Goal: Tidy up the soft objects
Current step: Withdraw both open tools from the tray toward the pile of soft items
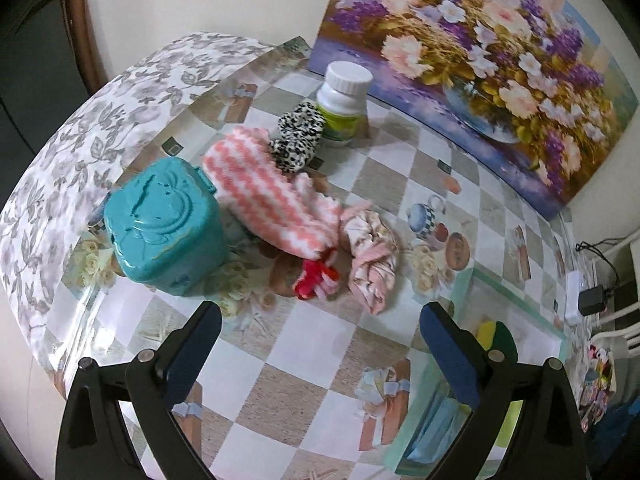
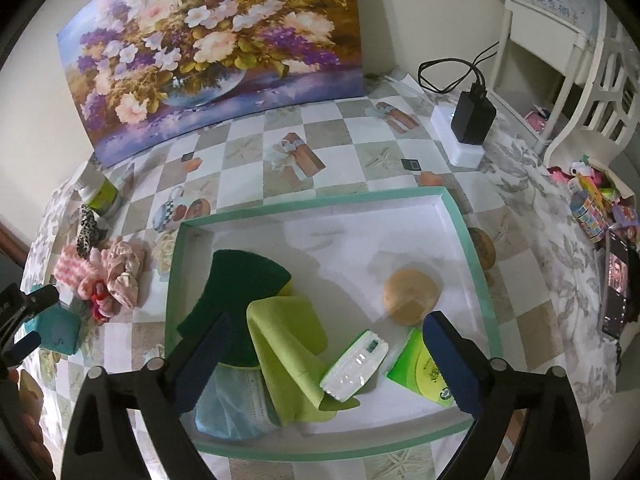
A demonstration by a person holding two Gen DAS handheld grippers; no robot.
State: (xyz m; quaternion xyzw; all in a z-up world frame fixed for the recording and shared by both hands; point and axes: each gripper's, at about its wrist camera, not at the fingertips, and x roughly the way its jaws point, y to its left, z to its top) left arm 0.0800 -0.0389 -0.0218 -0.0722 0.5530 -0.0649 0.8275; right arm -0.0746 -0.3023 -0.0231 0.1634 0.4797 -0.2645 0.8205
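Note:
In the left wrist view, a pink-and-white striped fluffy cloth [image 1: 264,196], a leopard-print scrunchie [image 1: 298,136], a floral pink scrunchie [image 1: 374,256] and a red scrunchie [image 1: 314,280] lie together on the table. My left gripper [image 1: 320,344] is open and empty, just in front of them. In the right wrist view, my right gripper [image 2: 326,360] is open and empty above a green-rimmed white tray [image 2: 460,216]. The tray holds a green sponge [image 2: 236,288], a lime cloth [image 2: 292,344], a blue face mask [image 2: 232,408], a tissue pack [image 2: 356,366], a green packet [image 2: 424,372] and a tan round puff [image 2: 410,292].
A teal lidded box [image 1: 164,224] stands left of the cloth pile. A white pill bottle [image 1: 342,104] stands behind it. A flower painting [image 2: 212,48] leans on the wall. A white power strip with black charger [image 2: 466,128] sits at the back right.

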